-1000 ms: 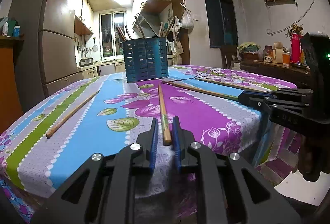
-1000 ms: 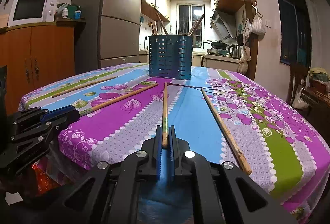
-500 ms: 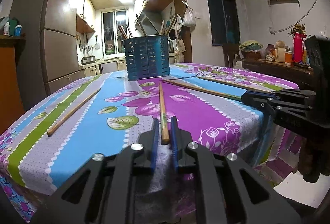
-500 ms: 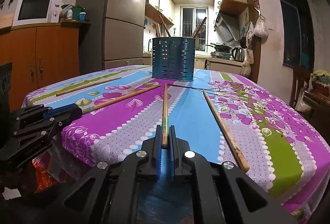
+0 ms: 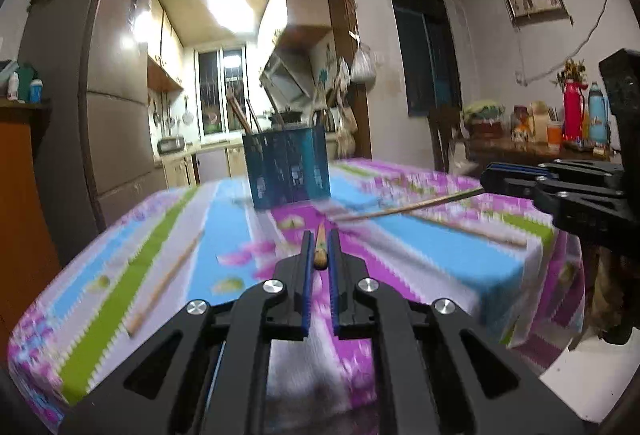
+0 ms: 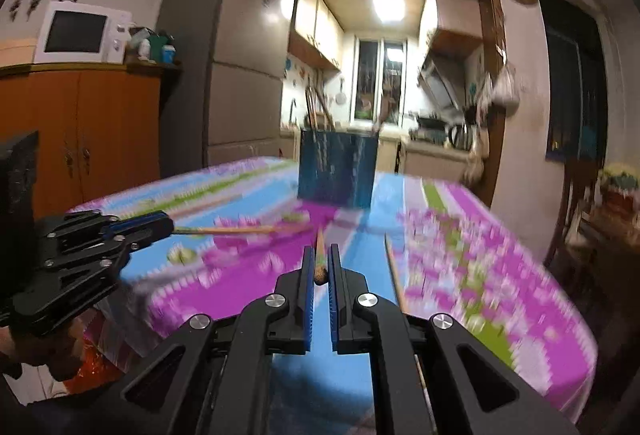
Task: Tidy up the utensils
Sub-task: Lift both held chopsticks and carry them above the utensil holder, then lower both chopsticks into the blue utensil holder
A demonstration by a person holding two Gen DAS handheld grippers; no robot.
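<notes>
left gripper (image 5: 320, 255): jaws pinching the near end of a chopstick (image 5: 320, 249), which points straight ahead out of the jaws.
right gripper (image 6: 320, 263): jaws pressed on the butt of a second chopstick (image 6: 320, 255), held the same way, tip forward.
holder (image 5: 287, 167): blue slotted caddy standing upright at the far middle of the surface (image 5: 420, 247), with a few sticks already leaning in it; in the right view the holder (image 6: 338, 171) sits dead ahead and slightly right of the stick's line.
key relation: each held stick's long axis runs near-to-far, aimed at the holder; both look raised off the cloth, though blur makes the clearance hard to judge.
nearer hand: neither clearly; the two grippers sit side by side at the near edge, tips converging toward the middle.
next move, judged: carry forward, then tip each stick upright so it drops into the holder's open top.
loose sticks: one (image 5: 164, 281) lies at the left, another (image 6: 394, 277) at the right, both roughly near-to-far, not yet gathered.
risk: the two tips crossing on the way in.
</notes>
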